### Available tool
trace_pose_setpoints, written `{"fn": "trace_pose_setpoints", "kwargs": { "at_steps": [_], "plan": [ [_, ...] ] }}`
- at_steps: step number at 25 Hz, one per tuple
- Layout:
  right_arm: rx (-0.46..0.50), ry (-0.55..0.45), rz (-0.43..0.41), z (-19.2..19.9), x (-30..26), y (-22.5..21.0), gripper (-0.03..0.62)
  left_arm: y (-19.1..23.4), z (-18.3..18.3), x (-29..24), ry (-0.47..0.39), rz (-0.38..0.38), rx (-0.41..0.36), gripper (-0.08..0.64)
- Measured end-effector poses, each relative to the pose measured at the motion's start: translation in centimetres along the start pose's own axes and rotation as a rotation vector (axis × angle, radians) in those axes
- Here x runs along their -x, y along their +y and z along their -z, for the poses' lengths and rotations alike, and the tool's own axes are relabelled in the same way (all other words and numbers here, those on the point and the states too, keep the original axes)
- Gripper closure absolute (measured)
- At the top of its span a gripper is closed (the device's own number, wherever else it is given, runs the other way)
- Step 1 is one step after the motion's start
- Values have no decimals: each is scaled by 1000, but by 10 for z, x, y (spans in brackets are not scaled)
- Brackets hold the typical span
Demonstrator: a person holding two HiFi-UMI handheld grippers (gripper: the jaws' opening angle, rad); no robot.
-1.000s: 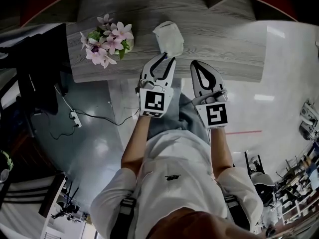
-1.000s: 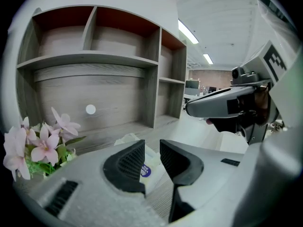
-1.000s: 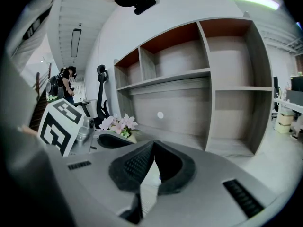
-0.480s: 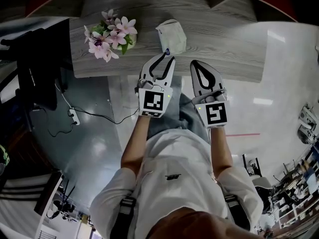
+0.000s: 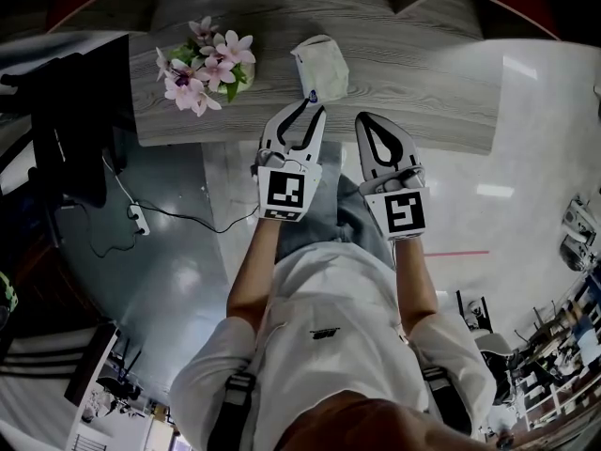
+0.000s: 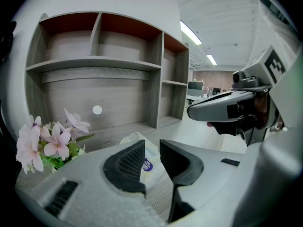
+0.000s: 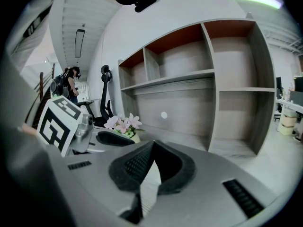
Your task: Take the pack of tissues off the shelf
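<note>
The pack of tissues (image 5: 319,67), pale with a small blue label, lies on the grey wood-grain bottom board of the shelf (image 5: 432,73). My left gripper (image 5: 314,109) points at it, its tips just short of the pack's near end. It is open by a narrow gap with nothing between the jaws. In the left gripper view the pack (image 6: 150,161) shows through the gap of the left gripper (image 6: 152,145). My right gripper (image 5: 368,118) hovers to the right of the pack, shut and empty. In the right gripper view its tips (image 7: 152,144) meet.
A pot of pink flowers (image 5: 202,66) stands on the board left of the pack. Open cubbies (image 6: 94,41) rise behind it. A dark office chair (image 5: 66,130) and a cable with a power strip (image 5: 141,222) are on the floor at the left.
The head view shifted a little after the earliest frame. Both grippers have edged slightly toward the shelf. The pack has not moved, and the jaws stand as before.
</note>
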State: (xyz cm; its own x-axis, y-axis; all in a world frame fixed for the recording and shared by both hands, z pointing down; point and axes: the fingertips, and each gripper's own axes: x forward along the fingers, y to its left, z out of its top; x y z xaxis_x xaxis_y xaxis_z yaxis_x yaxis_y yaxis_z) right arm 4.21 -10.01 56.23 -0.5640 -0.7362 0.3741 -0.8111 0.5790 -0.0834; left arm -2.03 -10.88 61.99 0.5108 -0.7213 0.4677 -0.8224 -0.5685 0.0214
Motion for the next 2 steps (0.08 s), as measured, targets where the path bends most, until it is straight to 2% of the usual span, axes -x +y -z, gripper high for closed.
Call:
{"fn": "trace_pose_setpoints", "kwargs": {
  "at_steps": [2],
  "plan": [
    [-4, 1, 2, 0, 1, -1, 568, -1, 0, 0, 1, 0, 1, 457]
  ]
}}
